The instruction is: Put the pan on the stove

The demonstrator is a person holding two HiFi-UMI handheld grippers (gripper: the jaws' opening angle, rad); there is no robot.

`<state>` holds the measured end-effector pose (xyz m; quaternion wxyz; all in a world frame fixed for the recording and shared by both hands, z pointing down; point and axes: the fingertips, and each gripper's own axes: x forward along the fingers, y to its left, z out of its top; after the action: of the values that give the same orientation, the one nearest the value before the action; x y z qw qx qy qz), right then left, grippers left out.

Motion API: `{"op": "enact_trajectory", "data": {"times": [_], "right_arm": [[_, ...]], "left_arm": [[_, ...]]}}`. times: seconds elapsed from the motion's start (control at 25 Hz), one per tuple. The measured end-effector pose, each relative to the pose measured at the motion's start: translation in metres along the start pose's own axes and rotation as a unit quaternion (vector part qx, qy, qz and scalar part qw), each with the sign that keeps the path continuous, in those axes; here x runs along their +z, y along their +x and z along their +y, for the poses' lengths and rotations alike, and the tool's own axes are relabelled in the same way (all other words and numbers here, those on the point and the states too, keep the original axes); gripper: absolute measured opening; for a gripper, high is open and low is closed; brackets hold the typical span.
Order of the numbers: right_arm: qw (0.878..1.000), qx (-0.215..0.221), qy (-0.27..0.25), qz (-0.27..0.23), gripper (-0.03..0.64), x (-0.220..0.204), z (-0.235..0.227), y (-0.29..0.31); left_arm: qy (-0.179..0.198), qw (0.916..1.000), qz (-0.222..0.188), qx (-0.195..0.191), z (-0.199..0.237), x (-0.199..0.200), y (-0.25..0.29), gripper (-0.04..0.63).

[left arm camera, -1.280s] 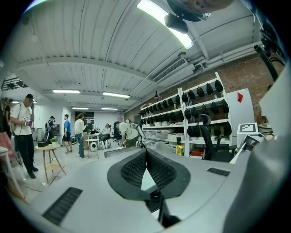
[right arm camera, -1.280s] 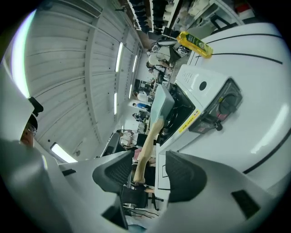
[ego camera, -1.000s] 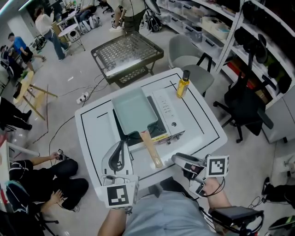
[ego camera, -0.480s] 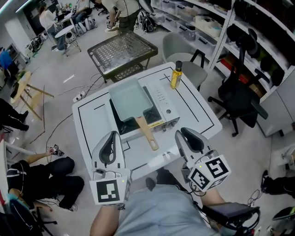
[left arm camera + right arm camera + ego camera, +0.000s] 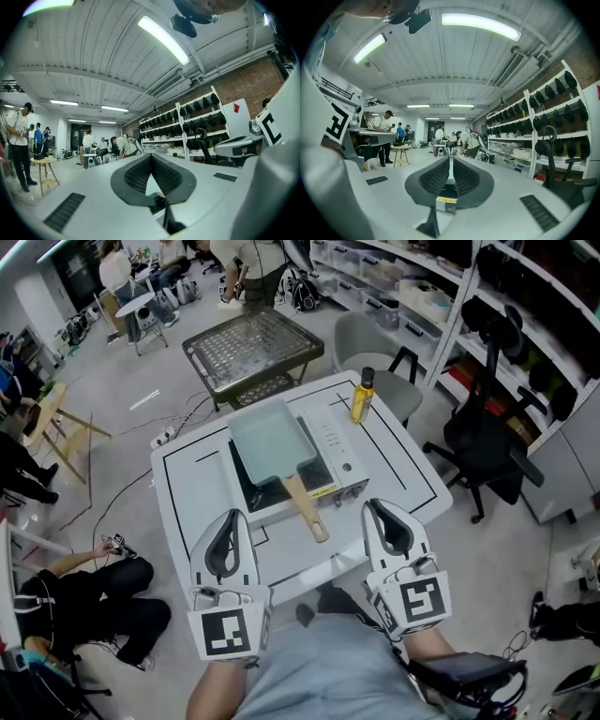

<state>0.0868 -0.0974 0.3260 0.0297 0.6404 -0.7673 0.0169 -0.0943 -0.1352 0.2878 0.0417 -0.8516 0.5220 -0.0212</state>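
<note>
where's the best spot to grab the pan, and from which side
Grip the wooden handle, coming from the near side. It is slim and juts out past the stove towards the person with nothing around it, while the pan body itself is wide and probably too broad to clamp.

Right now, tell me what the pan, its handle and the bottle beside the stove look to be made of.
The pan is probably coated metal: an even pale teal, matte surface with thin rigid walls. Its handle looks like wood, going by the tan, unpainted look. The bottle is clear plastic or glass, I cannot tell which; yellow liquid shows through, and a dark cap sits on top.
</note>
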Motion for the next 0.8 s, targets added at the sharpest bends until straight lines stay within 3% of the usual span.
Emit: {"op": "enact_trajectory", "data": {"times": [0.8], "right_arm": [[1.000, 0.009, -0.013, -0.013, 0.051, 0.007, 0.012, 0.002]], "left_arm": [[-0.006, 0.9999, -0.006, 0.010, 0.008, -0.001, -0.012, 0.018]]}}
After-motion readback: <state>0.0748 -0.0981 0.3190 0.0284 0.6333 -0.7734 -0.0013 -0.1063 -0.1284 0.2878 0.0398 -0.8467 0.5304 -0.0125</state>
